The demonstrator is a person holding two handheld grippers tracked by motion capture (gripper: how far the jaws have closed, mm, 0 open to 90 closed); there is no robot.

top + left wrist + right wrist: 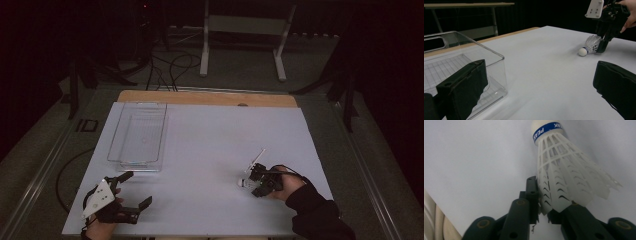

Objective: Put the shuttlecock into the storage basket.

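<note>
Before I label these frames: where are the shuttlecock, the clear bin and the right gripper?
shuttlecock (564, 175): right gripper view, white skirt.
clear bin (116, 134): high view, left wall.
right gripper (543, 212): right gripper view, between jaw tips pinching the skirt.

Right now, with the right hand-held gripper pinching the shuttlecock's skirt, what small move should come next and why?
Probably lift straight up a little. The right hand-held gripper has shut on the shuttlecock at its skirt edge, while the cork seems to lie on the white table. A small lift tests the grip before carrying it toward the clear bin.
</note>
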